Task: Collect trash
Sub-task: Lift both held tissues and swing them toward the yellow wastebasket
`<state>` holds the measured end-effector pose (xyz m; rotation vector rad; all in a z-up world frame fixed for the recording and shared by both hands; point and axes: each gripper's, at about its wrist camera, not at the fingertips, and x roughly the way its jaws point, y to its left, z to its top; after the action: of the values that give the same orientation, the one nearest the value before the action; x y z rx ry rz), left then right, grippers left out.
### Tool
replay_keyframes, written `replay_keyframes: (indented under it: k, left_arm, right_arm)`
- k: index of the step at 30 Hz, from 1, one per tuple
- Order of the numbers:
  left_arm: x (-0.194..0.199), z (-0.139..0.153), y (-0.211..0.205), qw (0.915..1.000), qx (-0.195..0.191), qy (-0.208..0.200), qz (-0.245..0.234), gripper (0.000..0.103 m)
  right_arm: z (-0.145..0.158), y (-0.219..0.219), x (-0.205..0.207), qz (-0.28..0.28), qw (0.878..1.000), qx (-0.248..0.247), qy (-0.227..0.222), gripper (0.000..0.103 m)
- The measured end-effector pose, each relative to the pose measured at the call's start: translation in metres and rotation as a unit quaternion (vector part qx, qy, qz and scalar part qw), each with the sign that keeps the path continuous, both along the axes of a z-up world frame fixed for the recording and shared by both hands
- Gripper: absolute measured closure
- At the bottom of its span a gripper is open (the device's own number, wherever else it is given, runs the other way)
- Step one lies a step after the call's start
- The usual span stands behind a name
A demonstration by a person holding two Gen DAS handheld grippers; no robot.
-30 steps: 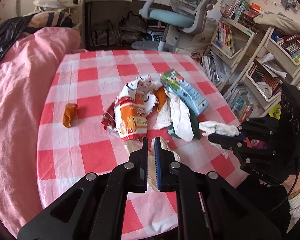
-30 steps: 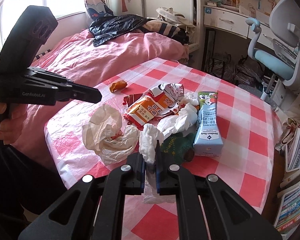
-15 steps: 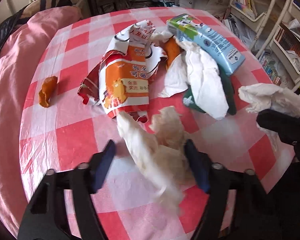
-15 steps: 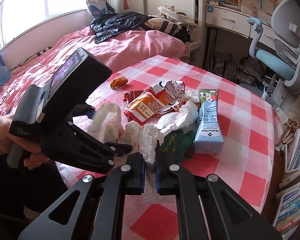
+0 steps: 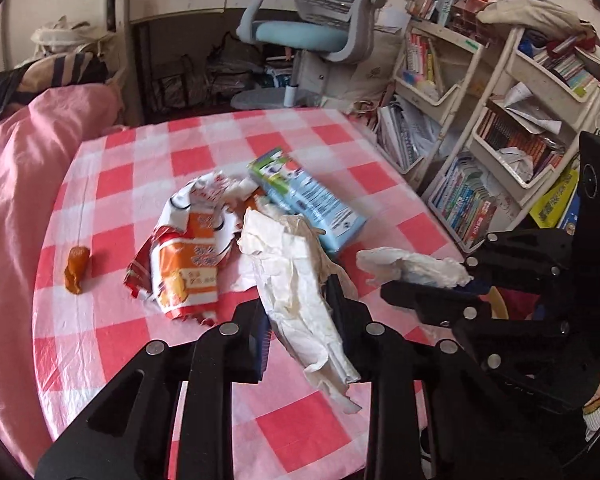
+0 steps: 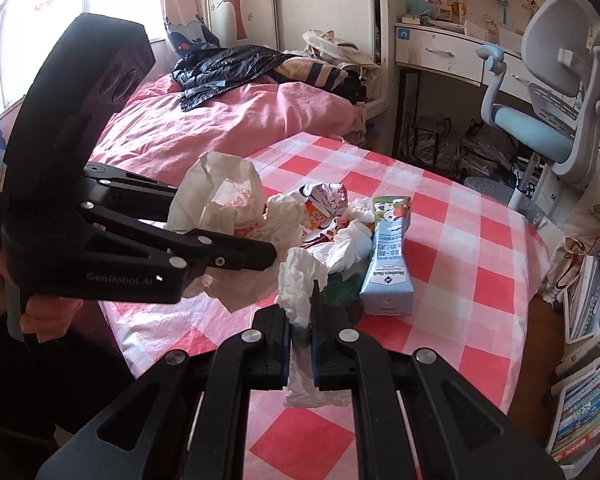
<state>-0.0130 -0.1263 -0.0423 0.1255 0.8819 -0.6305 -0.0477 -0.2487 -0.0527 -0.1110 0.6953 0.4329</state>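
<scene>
Crumpled cream paper bag (image 5: 300,292) is hanging between the left gripper (image 5: 300,312) pads, whose jaws have just been closing on it above the checked tablecloth (image 5: 112,184). Beside it, the right gripper (image 6: 300,320) is pinching a white tissue (image 6: 296,280), jaws nearly together. Remaining wrappers (image 5: 188,256) and the milk carton (image 5: 312,200) are lying mid-table, leaving open cloth toward every edge.
</scene>
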Motion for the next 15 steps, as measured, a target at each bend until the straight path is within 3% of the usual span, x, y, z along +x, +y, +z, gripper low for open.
replay_keyframes:
  k: [9, 15]
  left_arm:
    - [-0.030, 0.026, -0.101, 0.9953, -0.017, -0.031, -0.090, 0.079]
    - [-0.061, 0.018, -0.200, 0.9834, -0.007, -0.028, -0.179, 0.078]
  right_arm:
    - [0.031, -0.085, -0.048, -0.110, 0.992, -0.012, -0.064, 0.094]
    - [-0.004, -0.182, -0.092, -0.216, 0.976, 0.007, -0.021, 0.094]
